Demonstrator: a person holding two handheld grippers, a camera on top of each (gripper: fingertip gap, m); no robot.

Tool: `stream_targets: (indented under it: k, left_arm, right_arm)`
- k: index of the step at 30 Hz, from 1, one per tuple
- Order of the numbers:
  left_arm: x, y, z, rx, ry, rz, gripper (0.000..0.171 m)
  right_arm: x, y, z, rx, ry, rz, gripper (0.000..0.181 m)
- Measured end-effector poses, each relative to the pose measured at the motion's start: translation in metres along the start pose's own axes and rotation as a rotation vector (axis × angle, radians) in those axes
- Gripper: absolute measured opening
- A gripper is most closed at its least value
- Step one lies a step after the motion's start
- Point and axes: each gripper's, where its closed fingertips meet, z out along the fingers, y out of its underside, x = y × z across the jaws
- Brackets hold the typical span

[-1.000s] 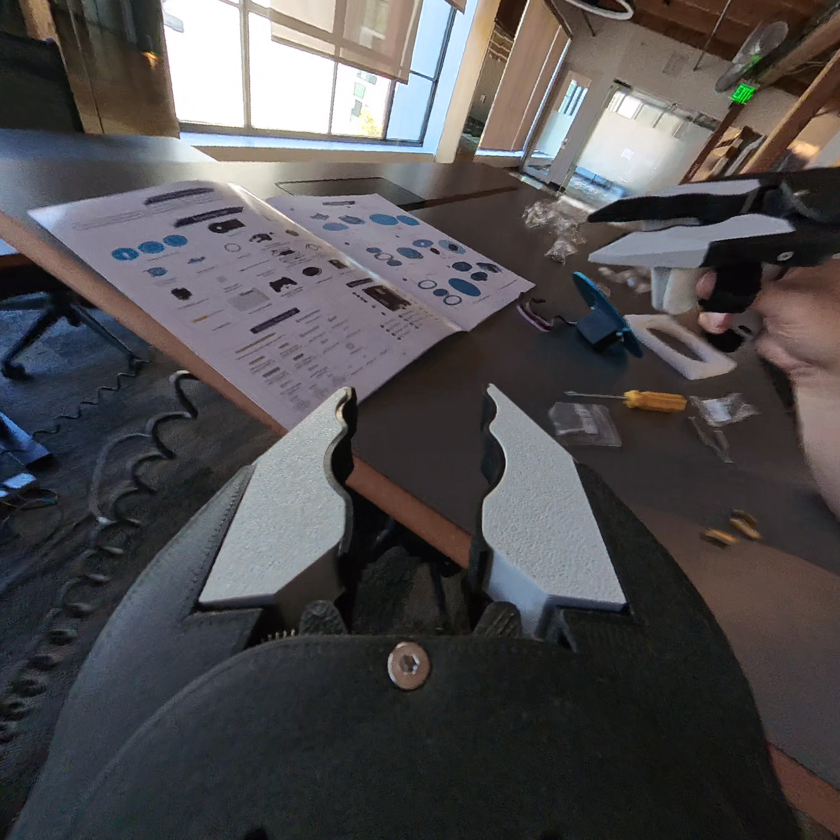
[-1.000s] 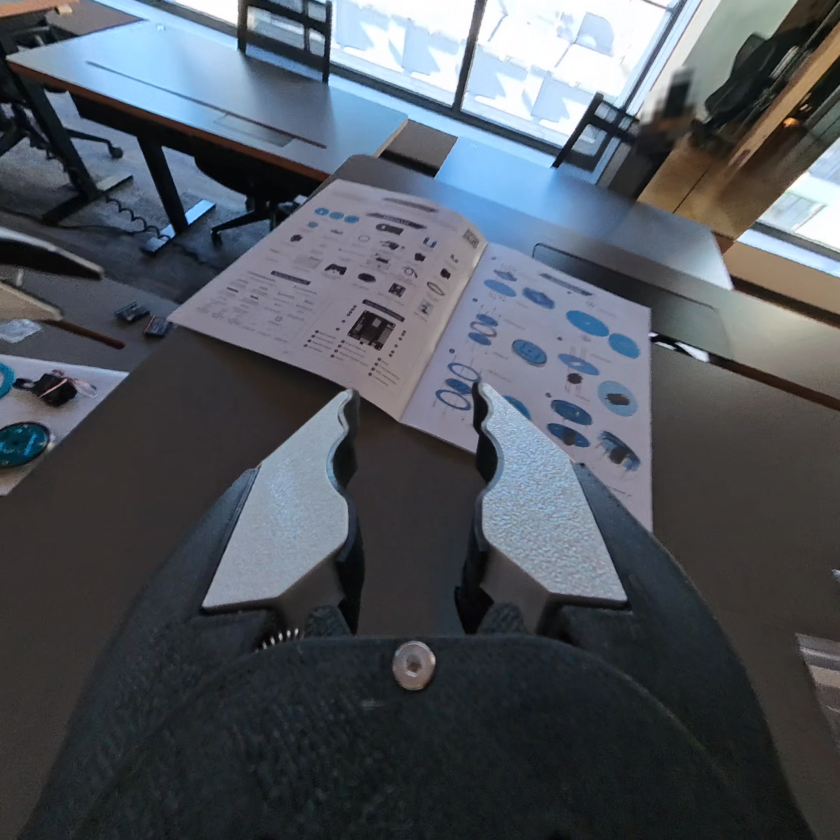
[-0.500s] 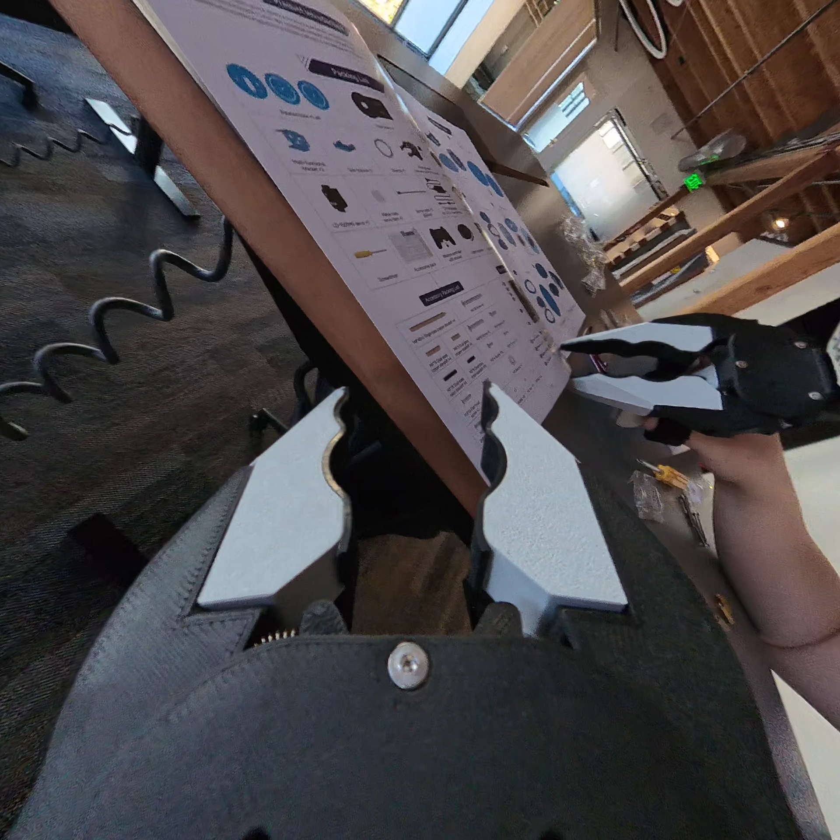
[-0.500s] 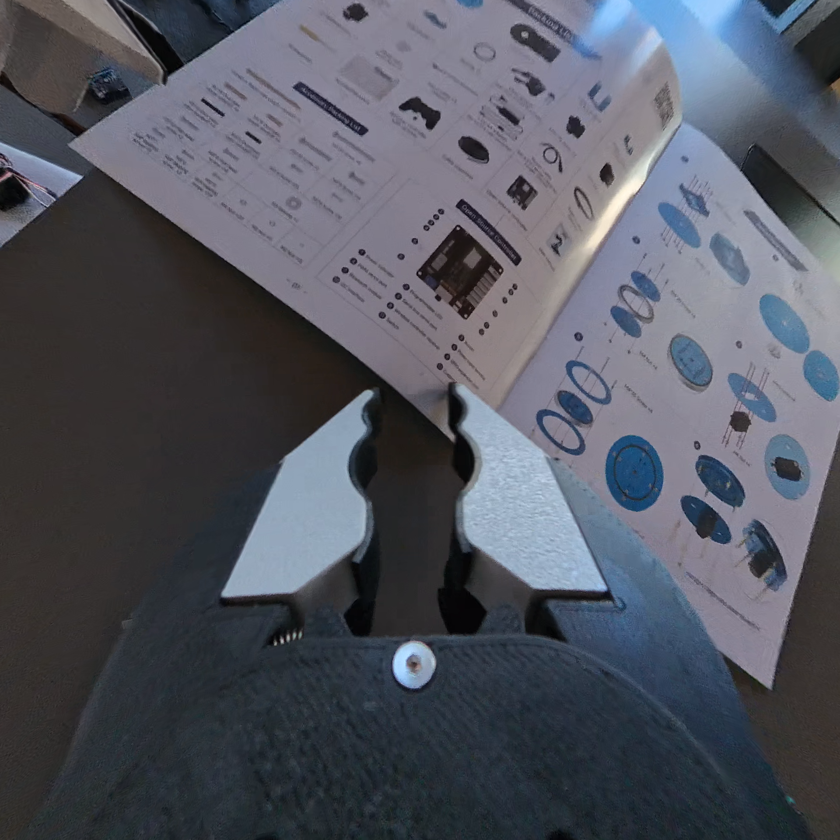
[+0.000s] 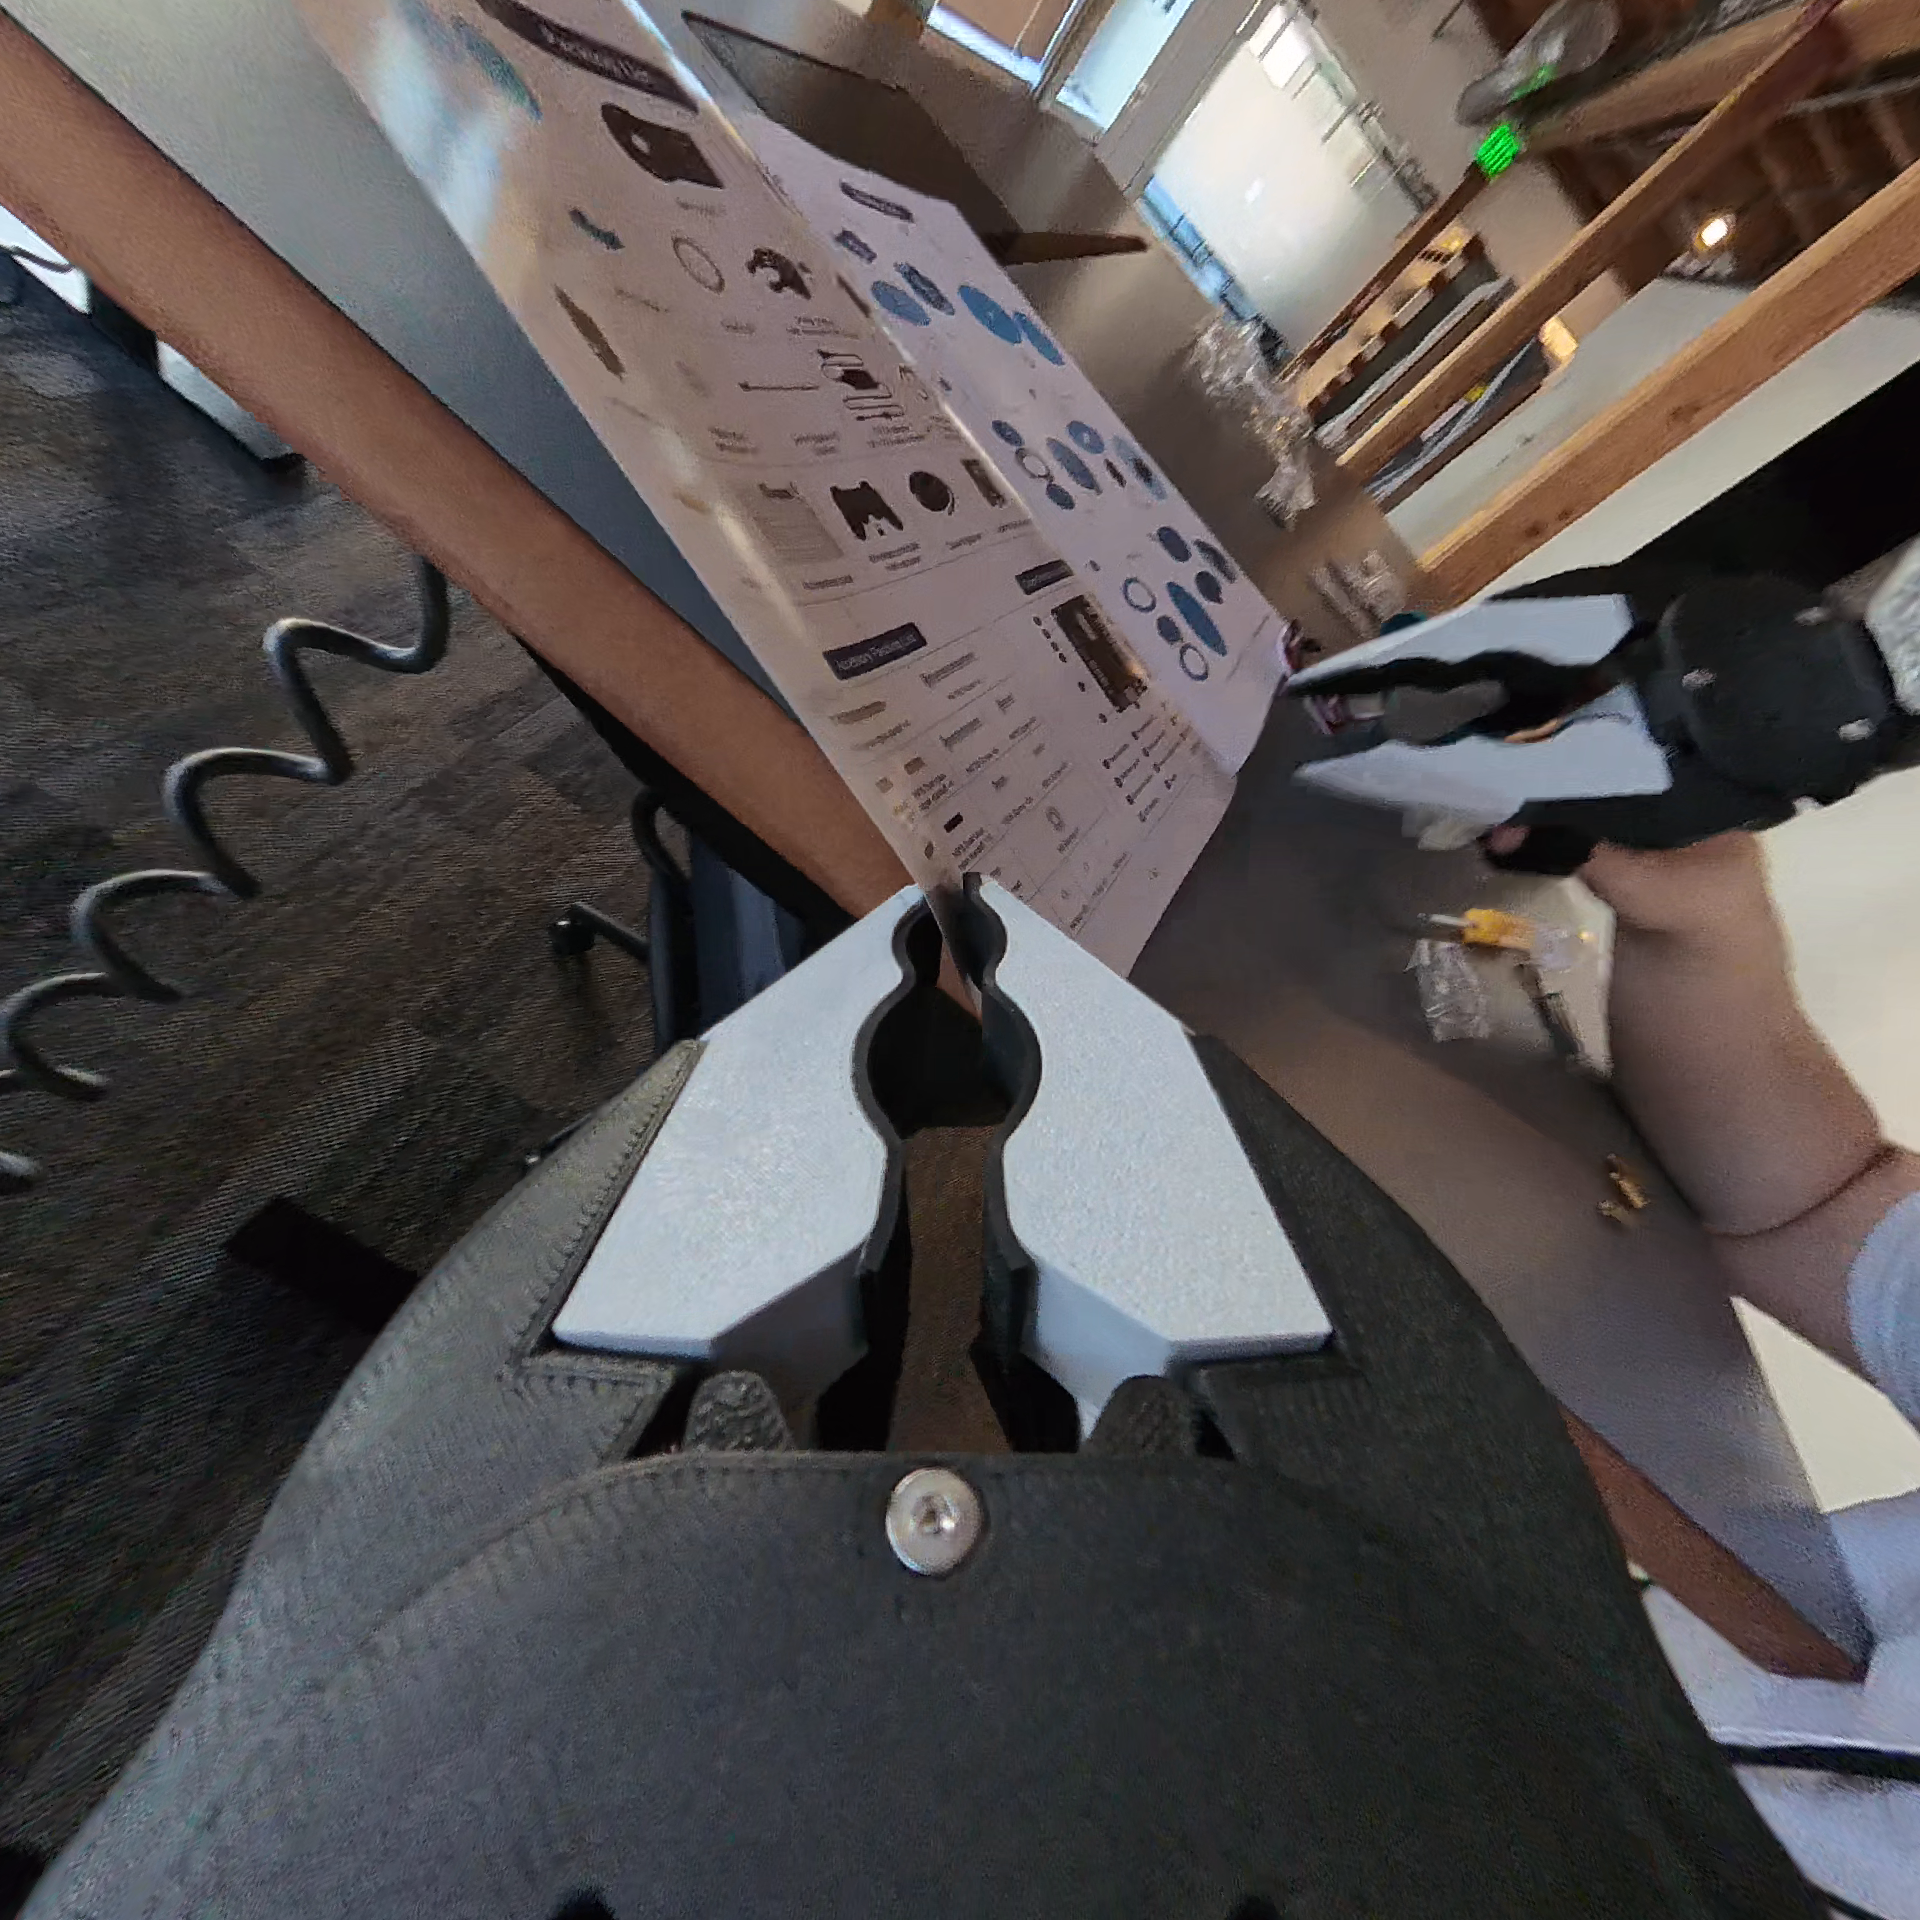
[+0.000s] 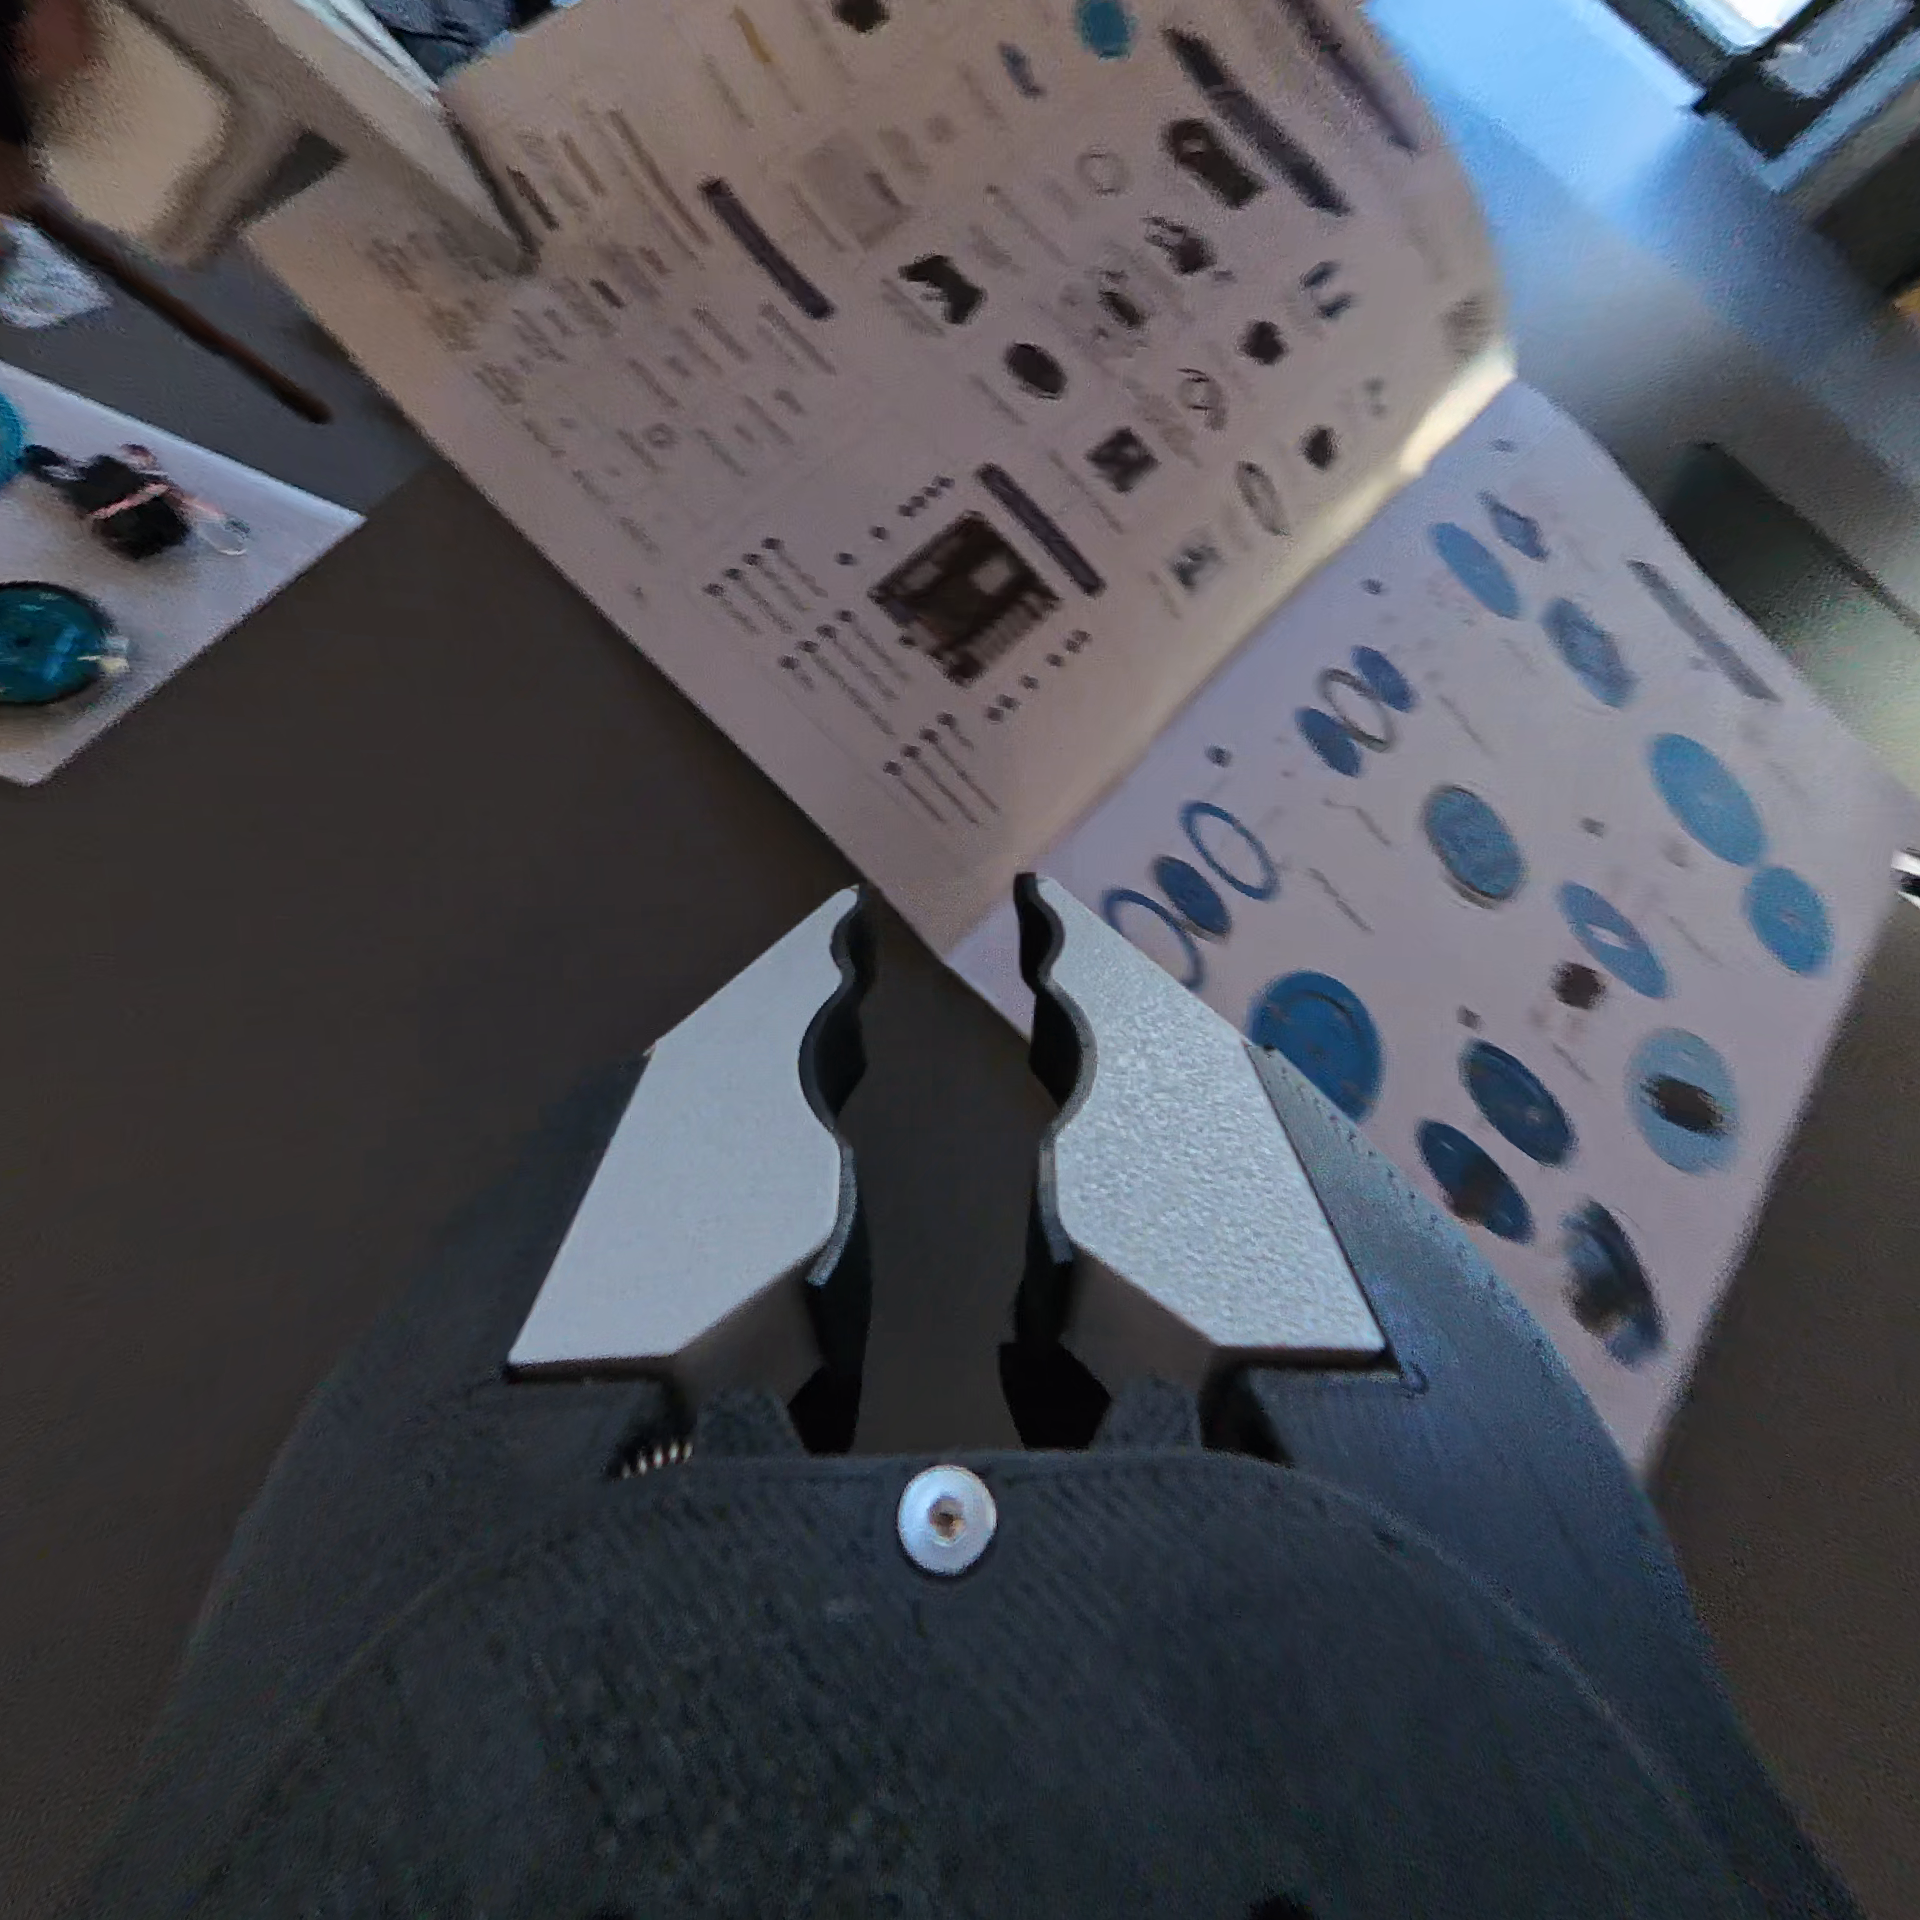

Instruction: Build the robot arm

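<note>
The left tongs point(image 5: 954, 891) are pinching the near corner of the open instruction booklet point(image 5: 935, 540) where it overhangs the desk point(image 5: 1351, 1060) edge — tips all but meeting on the paper. A firm, shallow nip seems wisest, pulling gently so the page isn't tearing. Farther along, the right tongs point(image 6: 940, 909) are hovering open just short of the booklet's spine — touching nothing.

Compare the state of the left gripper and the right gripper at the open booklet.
The left gripper is shut on the booklet page's near corner at the table edge; the right gripper is open and holds nothing. The left grips from beyond the table's edge; the right hangs above the tabletop, at the fold's near end. Both have pale grey fingers.
</note>
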Motion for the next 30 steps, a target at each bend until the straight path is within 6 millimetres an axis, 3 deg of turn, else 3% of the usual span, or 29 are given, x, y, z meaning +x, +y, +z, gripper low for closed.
stream_targets:
  k: [3, 5, 10, 30]
  left_arm:
    - [-0.004, 0.000, -0.003, -0.047, -0.056, 0.068, 0.003]
    - [-0.006, 0.001, -0.002, -0.073, -0.068, 0.101, 0.003]
    - [-0.008, 0.002, -0.001, -0.109, -0.067, 0.135, 0.004]
    - [-0.010, 0.000, -0.001, -0.100, -0.097, 0.177, 0.004]
  right_arm:
    - [0.037, 0.005, -0.017, -0.032, 0.226, -0.006, 0.015]
    - [0.045, 0.010, -0.016, -0.058, 0.280, 0.000, 0.003]
    - [0.037, 0.042, 0.008, -0.169, 0.189, 0.154, 0.000]
    - [0.040, 0.041, 0.010, -0.139, 0.158, 0.191, 0.000]
